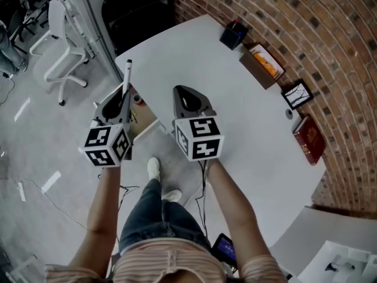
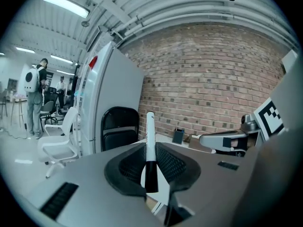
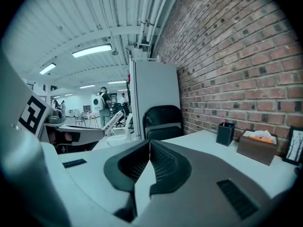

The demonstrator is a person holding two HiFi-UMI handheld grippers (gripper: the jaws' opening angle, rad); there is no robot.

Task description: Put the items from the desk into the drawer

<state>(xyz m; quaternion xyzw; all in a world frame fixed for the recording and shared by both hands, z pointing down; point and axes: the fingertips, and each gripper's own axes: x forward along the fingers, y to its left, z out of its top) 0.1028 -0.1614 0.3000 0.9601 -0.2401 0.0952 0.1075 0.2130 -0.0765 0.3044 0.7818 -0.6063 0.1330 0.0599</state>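
Head view: the left hand-held gripper holds a marker beside the edge of the white surface, and the right hand-held gripper is alongside it. Left gripper view: the jaws clamp the marker's dark end. Right gripper view: the jaws are pressed together with nothing between them.

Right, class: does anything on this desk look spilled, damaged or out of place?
Nothing stands out. The pen holder, brown box, picture frame and red book sit in a tidy row along the brick wall.
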